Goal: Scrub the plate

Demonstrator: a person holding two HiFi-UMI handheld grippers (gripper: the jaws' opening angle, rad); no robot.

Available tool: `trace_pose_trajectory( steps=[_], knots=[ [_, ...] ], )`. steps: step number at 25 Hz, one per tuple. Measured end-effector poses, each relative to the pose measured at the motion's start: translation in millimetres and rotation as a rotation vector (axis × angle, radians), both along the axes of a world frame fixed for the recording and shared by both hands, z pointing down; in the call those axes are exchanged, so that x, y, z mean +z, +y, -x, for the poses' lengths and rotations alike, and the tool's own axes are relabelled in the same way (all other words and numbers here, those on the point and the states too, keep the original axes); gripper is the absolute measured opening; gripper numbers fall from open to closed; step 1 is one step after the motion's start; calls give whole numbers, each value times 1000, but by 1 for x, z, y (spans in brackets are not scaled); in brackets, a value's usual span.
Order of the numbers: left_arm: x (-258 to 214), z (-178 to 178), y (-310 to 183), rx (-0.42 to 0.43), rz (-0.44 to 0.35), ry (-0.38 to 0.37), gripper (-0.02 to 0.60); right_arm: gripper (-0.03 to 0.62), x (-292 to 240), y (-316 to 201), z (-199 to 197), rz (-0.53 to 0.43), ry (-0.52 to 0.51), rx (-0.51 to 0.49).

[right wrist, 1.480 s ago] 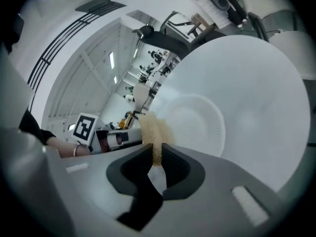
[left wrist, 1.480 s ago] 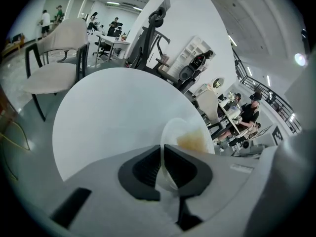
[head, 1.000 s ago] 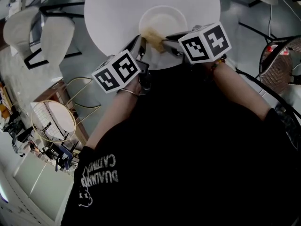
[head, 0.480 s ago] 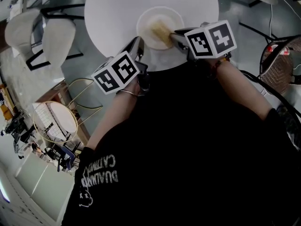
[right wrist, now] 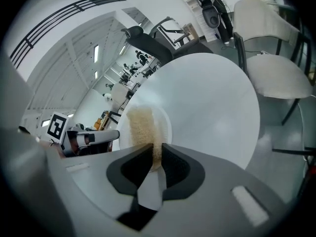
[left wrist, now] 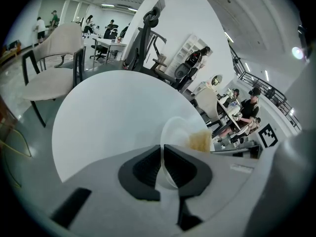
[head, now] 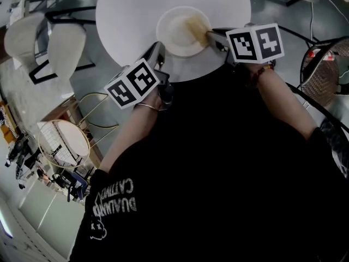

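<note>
Head view: small white round plate [head: 174, 33] sits close to the near edge of round white surface [head: 125, 15], with wide bare room beyond. Left claw [left wrist: 162, 166] pinches the plate's near rim. Right claw [right wrist: 157, 163] pinches beige scrub sponge [right wrist: 142, 127], which rests on the plate.

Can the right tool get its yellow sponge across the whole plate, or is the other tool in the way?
Probably yes, nearly all. The right tool holds the sponge on the plate, whose face is otherwise bare; the left tool pinches only the near rim, so just that bit looks blocked.
</note>
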State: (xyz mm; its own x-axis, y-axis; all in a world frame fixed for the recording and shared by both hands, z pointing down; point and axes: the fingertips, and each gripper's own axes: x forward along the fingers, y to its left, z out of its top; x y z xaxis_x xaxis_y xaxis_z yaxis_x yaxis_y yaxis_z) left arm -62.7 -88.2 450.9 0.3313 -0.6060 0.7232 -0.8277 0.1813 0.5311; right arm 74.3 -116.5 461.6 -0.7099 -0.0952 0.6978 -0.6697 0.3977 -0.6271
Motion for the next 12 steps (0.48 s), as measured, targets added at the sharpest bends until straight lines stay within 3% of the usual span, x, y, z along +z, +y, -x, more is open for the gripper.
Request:
trace_pose_trajectory(
  steps=[12],
  knots=[
    [-9,-5,-1,-28,-25,48,21,59,-10,-24,-30,-45,26,98]
  ],
)
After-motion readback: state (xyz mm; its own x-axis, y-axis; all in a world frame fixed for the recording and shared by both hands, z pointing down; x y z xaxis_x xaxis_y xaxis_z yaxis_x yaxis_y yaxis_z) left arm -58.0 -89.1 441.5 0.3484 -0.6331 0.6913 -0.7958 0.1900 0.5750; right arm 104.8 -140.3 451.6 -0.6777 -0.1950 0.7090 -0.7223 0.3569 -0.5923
